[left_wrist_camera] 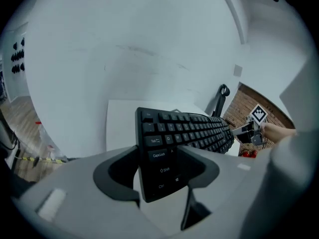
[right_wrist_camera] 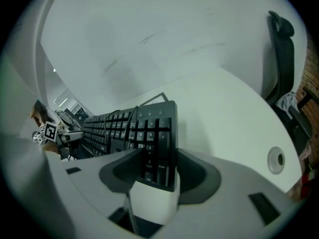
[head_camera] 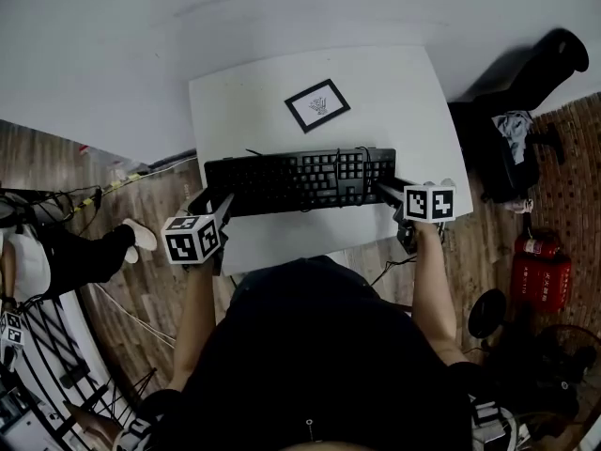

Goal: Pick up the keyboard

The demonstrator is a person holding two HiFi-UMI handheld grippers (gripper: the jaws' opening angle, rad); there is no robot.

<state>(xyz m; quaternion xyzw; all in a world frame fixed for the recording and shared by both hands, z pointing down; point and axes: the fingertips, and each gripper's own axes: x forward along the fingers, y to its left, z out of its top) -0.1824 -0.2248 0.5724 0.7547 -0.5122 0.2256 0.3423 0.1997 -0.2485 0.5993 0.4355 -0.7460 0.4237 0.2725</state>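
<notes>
The black keyboard (head_camera: 300, 181) looked light, stiff and long, best carried level by both short ends; the left gripper (head_camera: 218, 207) and right gripper (head_camera: 389, 192) had fingers clenched there. It was held along the near edge of the white tabletop (head_camera: 404, 92), a framed picture (head_camera: 317, 106) toward the far edge, wood floor (head_camera: 56, 158) around.

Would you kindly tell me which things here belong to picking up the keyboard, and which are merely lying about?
Part of the job:
- black rectangular computer keyboard
- left hand-held gripper, clamped on its left end
- right hand-held gripper, clamped on its right end

Lying about:
- small black-framed picture on the white table
- black office chair
- red cylindrical canister on the floor
</notes>
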